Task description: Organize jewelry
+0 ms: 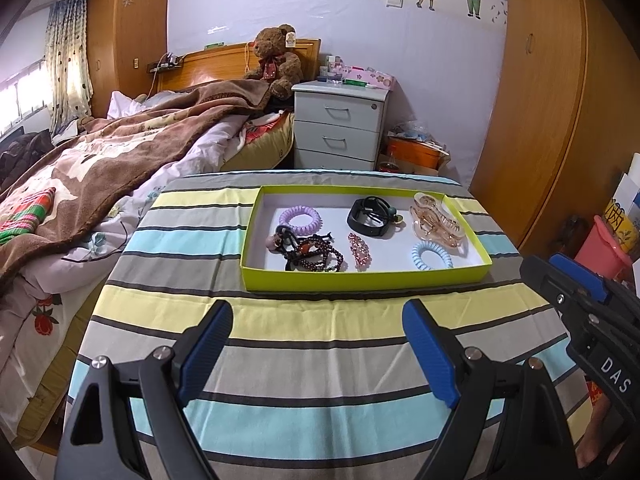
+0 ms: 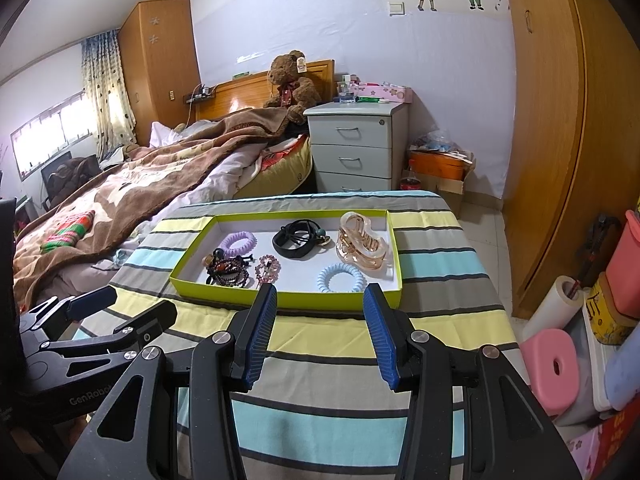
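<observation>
Jewelry tray [image 1: 366, 280], lime-green, sits on the striped counter [image 1: 300, 320]. Left wrist view: inside the tray, purple coil tie [image 1: 299, 219] at far left, beaded bracelets [image 1: 316, 258] nearer, amber claw clip [image 1: 436, 220] far right. Left gripper [image 1: 318, 354] short of the tray, fingers wide apart, empty.

Right wrist view: right gripper [image 2: 320, 334] just before the tray [image 2: 288, 300], fingers parted, holding nothing. Blue coil tie [image 2: 341, 278] at tray's near edge.

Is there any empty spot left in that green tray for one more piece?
Yes: in the green tray, the white floor between the pink hair clip and the blue coil tie. The left side is crowded by the bead bracelets and the purple coil tie.
</observation>
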Available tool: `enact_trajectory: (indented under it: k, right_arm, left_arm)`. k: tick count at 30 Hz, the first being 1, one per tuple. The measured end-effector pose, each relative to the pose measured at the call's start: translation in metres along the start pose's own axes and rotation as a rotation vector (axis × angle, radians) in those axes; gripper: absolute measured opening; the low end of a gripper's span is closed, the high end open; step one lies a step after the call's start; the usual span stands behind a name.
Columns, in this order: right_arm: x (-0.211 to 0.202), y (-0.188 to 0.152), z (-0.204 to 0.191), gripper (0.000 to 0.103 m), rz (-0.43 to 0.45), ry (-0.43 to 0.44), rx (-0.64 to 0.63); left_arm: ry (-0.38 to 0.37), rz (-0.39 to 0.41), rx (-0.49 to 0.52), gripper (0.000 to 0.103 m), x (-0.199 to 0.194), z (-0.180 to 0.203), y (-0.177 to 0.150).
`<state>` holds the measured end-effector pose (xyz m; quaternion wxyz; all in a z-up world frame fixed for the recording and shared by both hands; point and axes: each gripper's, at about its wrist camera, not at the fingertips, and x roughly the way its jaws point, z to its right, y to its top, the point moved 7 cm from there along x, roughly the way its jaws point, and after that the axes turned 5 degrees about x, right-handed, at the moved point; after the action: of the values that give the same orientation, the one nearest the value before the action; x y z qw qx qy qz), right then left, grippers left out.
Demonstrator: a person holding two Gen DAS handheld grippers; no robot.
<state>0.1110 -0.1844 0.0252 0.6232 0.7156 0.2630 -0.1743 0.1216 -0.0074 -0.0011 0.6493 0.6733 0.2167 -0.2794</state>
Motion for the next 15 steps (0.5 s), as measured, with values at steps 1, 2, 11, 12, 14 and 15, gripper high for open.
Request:
enact_trajectory:
  k: [1, 2, 11, 12, 14, 15]
  right_arm:
    - [-0.0002, -0.0002, -0.0006, 0.046, 0.000, 0.000, 0.001]
    - [-0.0002, -0.0008, -0.0017, 0.046, -0.001, 0.000, 0.000]
    - [0.0005, -0.0020, -0.0028, 0.046, -0.001, 0.001, 0.000]
    - [0.0005, -0.0020, -0.0029, 0.046, -0.001, 0.002, 0.000]
    - [0.0004, -0.0022, -0.0029, 0.046, -0.001, 0.001, -0.001]
    - [0.0005, -0.0022, -0.0031, 0.046, -0.001, 0.002, 0.000]
  left_arm:
    - [-0.004, -0.001, 0.000, 0.088, 0.0001, 0.0002, -0.0001]
    - [-0.005, -0.004, 0.000, 0.088, 0.0003, 0.0005, -0.0006]
    - [0.002, -0.006, -0.006, 0.088, 0.0009, 0.0000, -0.0018]
    - [0.004, -0.006, -0.008, 0.088, 0.0012, -0.0005, -0.0023]
    - [0.006, -0.008, -0.010, 0.088, 0.0015, -0.0013, -0.0023]
    - [0.005, -0.007, -0.010, 0.088, 0.0013, -0.0013, -0.0024]
